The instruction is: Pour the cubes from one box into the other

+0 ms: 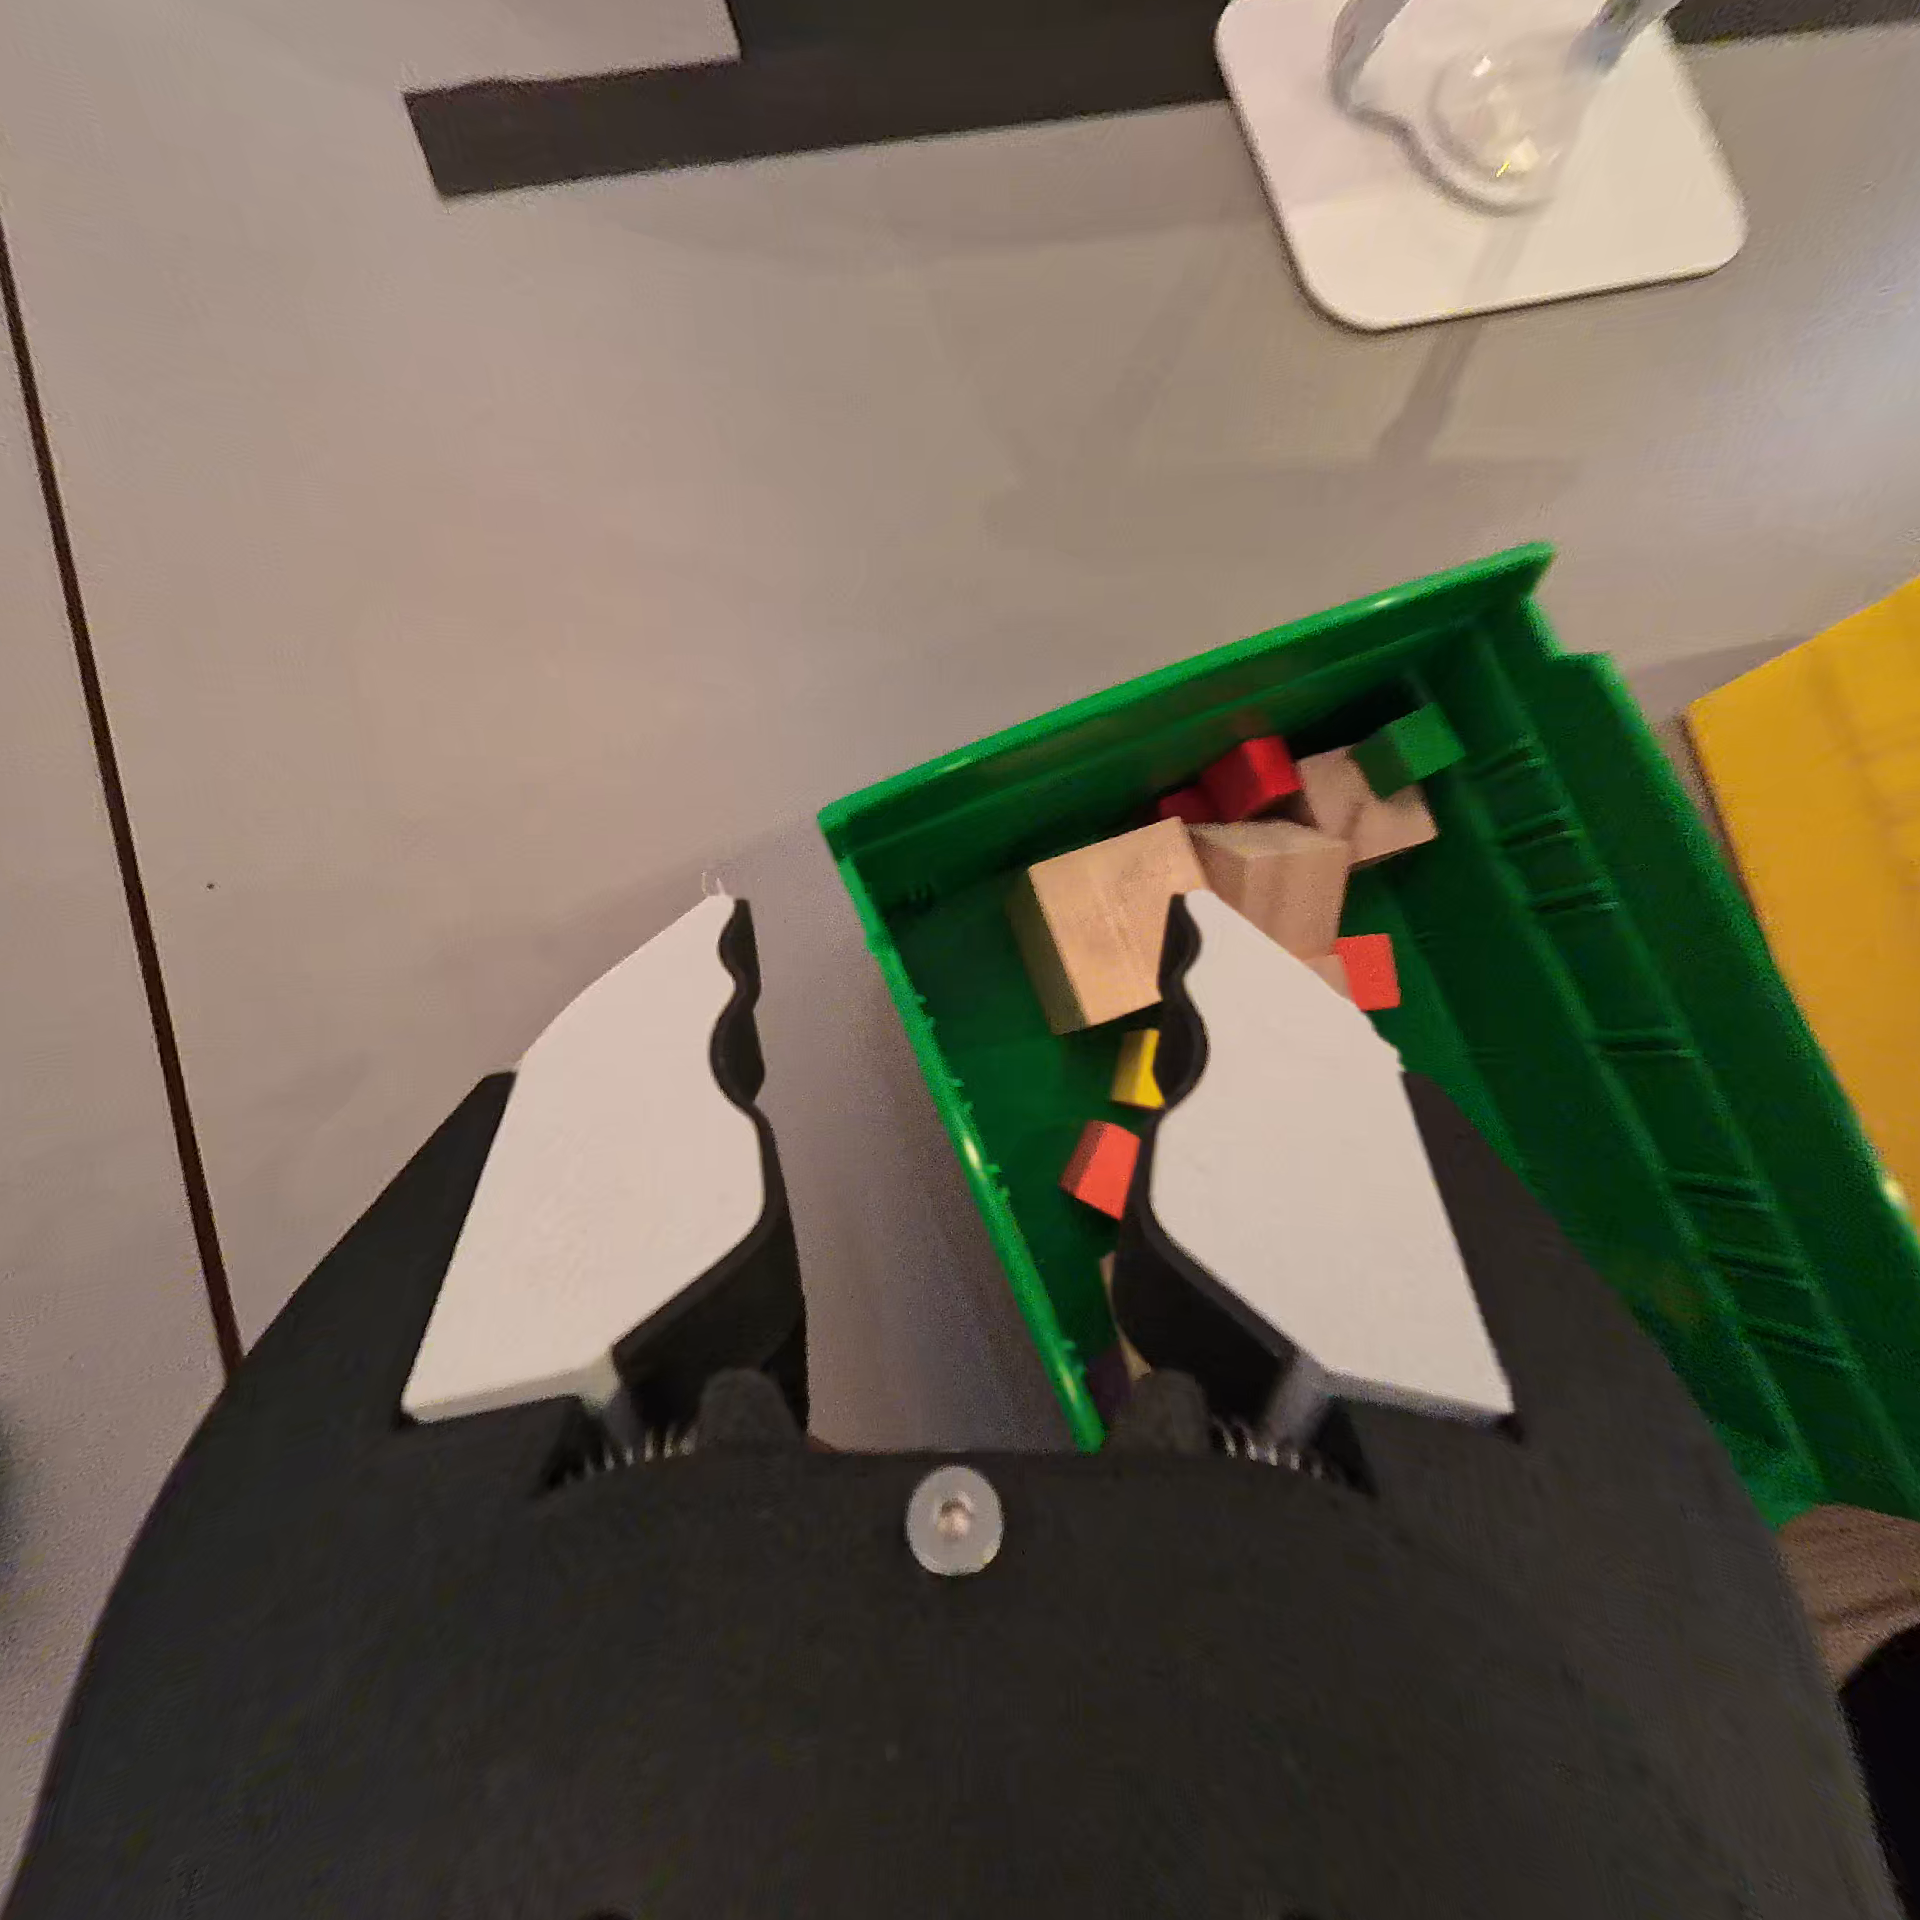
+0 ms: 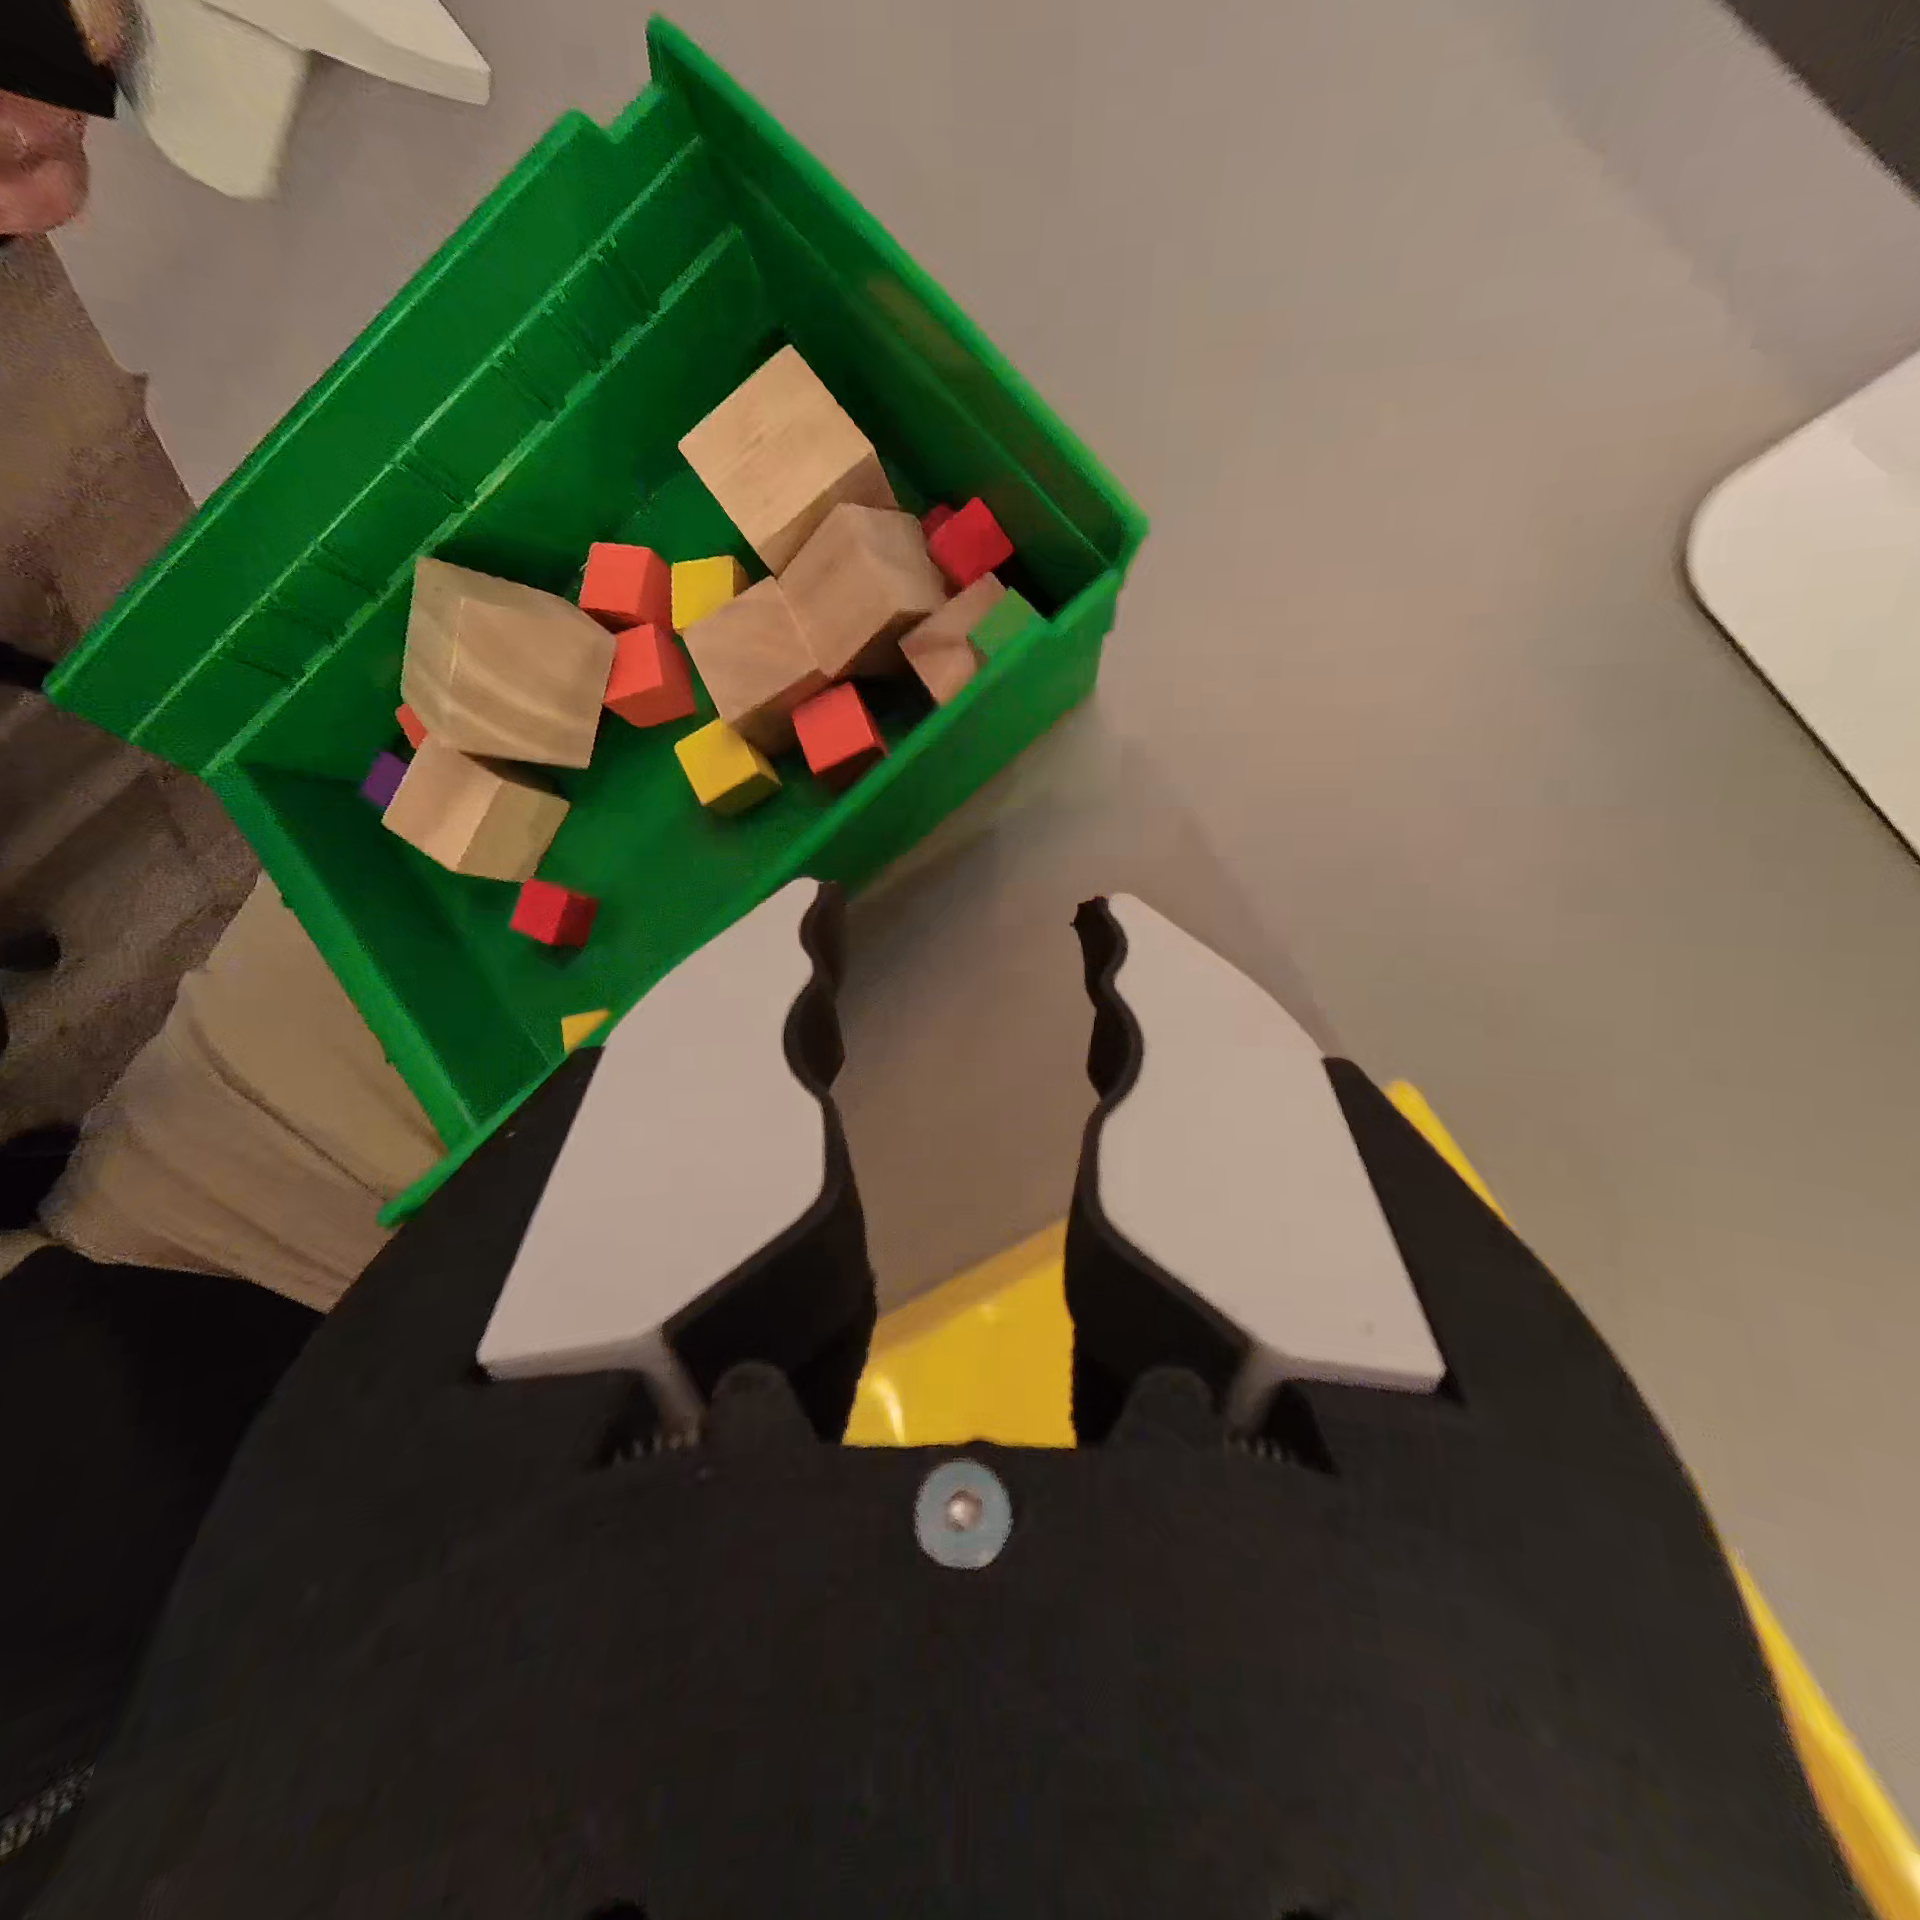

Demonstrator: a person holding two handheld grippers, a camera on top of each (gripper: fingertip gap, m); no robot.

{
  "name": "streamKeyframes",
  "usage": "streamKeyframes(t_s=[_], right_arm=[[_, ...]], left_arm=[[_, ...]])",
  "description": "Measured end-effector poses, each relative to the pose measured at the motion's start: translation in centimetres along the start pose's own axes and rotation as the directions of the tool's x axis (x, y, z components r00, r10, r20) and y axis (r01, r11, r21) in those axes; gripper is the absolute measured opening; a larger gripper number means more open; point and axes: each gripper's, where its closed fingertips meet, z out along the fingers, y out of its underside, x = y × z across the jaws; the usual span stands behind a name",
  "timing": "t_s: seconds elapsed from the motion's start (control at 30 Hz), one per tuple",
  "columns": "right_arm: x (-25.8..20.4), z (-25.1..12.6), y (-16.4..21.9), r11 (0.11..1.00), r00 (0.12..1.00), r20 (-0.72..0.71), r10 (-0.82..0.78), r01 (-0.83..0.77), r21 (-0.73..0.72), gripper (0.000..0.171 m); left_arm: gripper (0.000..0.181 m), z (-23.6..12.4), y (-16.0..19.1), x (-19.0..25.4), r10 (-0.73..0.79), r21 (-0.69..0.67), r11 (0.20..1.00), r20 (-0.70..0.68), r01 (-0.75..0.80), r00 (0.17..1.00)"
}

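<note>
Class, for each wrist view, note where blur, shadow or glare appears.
Left wrist view: the clear glass and the green plastic box are motion-blurred, and soft shadows lie on the grey table. Right wrist view: the wooden cubes are fairly sharp, the edges smear, no glare.

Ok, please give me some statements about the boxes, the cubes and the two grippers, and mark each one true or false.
1. All the cubes in view lie in the green box. True.
2. The right gripper is clamped on the yellow box. False: its jaws are apart and empty, with the yellow box beneath.
3. A wall of the green box stands between the jaws of the left gripper. True.
4. The wooden cubes are smaller than the coloured ones. False: they are larger.
</note>
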Motion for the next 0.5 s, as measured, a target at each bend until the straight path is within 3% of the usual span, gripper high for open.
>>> streamKeyframes(t_s=[0.03,0.23,0.5], right_arm=[[-0.1,1.3,-0.9,1.000,1.000,0.015,0.000,0.001,-0.029,0.038],[1.8,8.2,-3.4,0.979,0.998,0.021,0.061,-0.056,-0.194,0.039],[4.2,11.5,-2.4,0.937,0.997,-0.047,0.054,-0.067,-0.344,0.027]], left_arm=[[0.073,0.6,0.4,-0.5,0.008,-0.024,1.000,0.002,-0.008,1.000],[0.060,4.1,1.9,-2.5,0.078,-0.186,0.980,0.042,-0.069,0.996],[0.038,6.8,3.1,-2.0,0.142,-0.339,0.928,-0.057,-0.153,0.988]])
